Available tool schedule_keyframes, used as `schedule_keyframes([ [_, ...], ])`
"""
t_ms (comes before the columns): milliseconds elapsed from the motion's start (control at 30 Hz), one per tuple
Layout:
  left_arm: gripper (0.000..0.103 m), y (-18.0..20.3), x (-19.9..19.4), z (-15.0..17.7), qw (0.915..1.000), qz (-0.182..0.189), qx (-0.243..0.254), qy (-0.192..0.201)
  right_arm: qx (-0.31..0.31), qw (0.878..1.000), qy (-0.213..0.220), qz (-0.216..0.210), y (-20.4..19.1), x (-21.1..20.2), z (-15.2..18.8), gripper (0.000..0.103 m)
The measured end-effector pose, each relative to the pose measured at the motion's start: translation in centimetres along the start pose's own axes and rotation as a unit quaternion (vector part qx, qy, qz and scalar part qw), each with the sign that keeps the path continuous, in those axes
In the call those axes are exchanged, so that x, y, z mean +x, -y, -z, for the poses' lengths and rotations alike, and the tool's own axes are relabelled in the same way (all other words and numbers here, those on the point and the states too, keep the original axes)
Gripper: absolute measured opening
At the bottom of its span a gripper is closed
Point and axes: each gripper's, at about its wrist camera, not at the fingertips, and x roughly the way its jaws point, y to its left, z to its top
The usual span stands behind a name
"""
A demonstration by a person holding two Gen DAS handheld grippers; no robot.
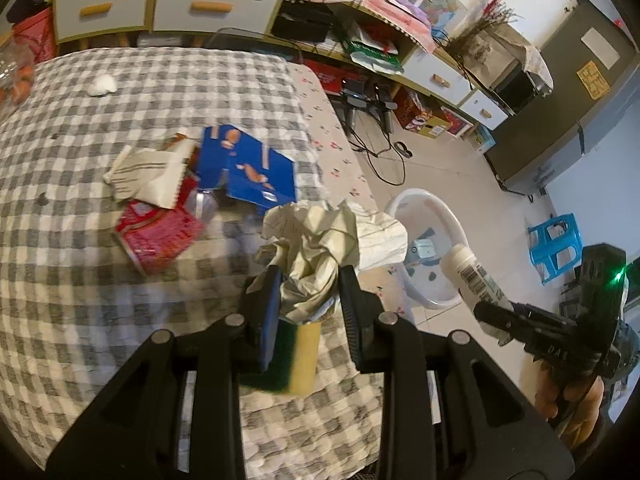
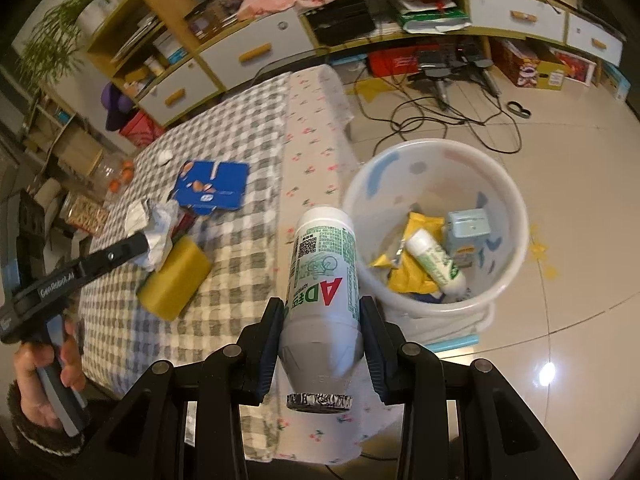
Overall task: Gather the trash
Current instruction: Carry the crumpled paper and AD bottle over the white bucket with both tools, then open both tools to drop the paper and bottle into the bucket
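Checked grey-and-white cloth covers the desk (image 1: pixel 120 320), with a floral cloth along its floor-side edge and tiled floor beyond. My left gripper (image 1: pixel 308 280) has its jaws clenched on a wad of crumpled paper (image 1: pixel 320 240), held above the desk edge; a yellow-and-green sponge (image 1: pixel 298 360) lies on the cloth right under it. My right gripper (image 2: pixel 322 320) has its jaws grasping a white bottle (image 2: pixel 324 272) with green print, foil-capped end toward the camera, held over the floral edge of the desk just beside the white bin (image 2: pixel 500 280). That bin stands on the floor and already contains a second small bottle (image 2: pixel 436 264), a yellow wrapper (image 2: pixel 416 280) and a pale blue carton (image 2: pixel 468 228). Remaining on the desk: a blue box (image 1: pixel 248 168), a red packet (image 1: pixel 160 236), torn paper wrapping (image 1: pixel 148 176) and a small white wad (image 1: pixel 102 85).
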Motion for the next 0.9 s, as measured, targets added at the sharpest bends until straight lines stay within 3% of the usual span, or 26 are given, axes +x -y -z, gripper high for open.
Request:
schedule_keyframes([
  [533, 0.031, 5.5, 4.6, -0.7, 0.9985, 0.026, 0.038, -0.030, 0.089, 0.995, 0.007, 0.043, 8.2, 0.2, -2.1, 0.039],
  [733, 0.031, 7.4, 6.6, -1.0, 0.9968, 0.045, 0.054, -0.039, 0.119, 0.992, 0.002, 0.031, 10.4, 0.9, -2.6, 0.040],
  [833, 0.031, 8.4, 7.6, -1.0, 0.9955, 0.051, 0.065, -0.047, 0.148, 0.989, -0.005, 0.022, 11.6, 1.2, -2.8, 0.049],
  [900, 0.031, 9.0, 8.2, -1.0, 0.9949, 0.054, 0.069, -0.050, 0.155, 0.988, 0.002, 0.025, 12.1, 0.7, -2.9, 0.050],
])
